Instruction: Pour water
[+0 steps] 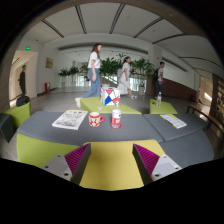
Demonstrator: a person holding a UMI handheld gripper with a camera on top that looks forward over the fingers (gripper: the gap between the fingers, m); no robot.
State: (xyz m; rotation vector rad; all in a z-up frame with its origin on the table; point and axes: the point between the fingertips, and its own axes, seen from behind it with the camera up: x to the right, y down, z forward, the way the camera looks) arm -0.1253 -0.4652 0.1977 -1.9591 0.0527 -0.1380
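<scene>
Grey and yellow-green panels made up the tabletop (45, 127) that we saw spread across the middle of the frame. Our gripper (112, 160) sat at the bottom centre, its two fingers spread wide with nothing between them; the magenta pads (76, 157) faced each other across a yellow-green patch of table.

Beyond the fingers, near the centre of the frame, stood a small red mug (95, 119) with a handle, and just beside it on the right a red-and-white cylindrical can or cup (116, 118); we could not tell whether the two touched. Behind them, further up the frame, stood a white carton with red and blue print (110, 97).

Left of the mug lay an open white booklet of printed pages (69, 120), flat on the grey panel. At the right side lay a white sheet of paper (173, 121), and above it a slim bottle (157, 99) stood upright.

In the upper part of the frame we saw three people (93, 72) in a bright hall with potted green plants (110, 68) behind them.
</scene>
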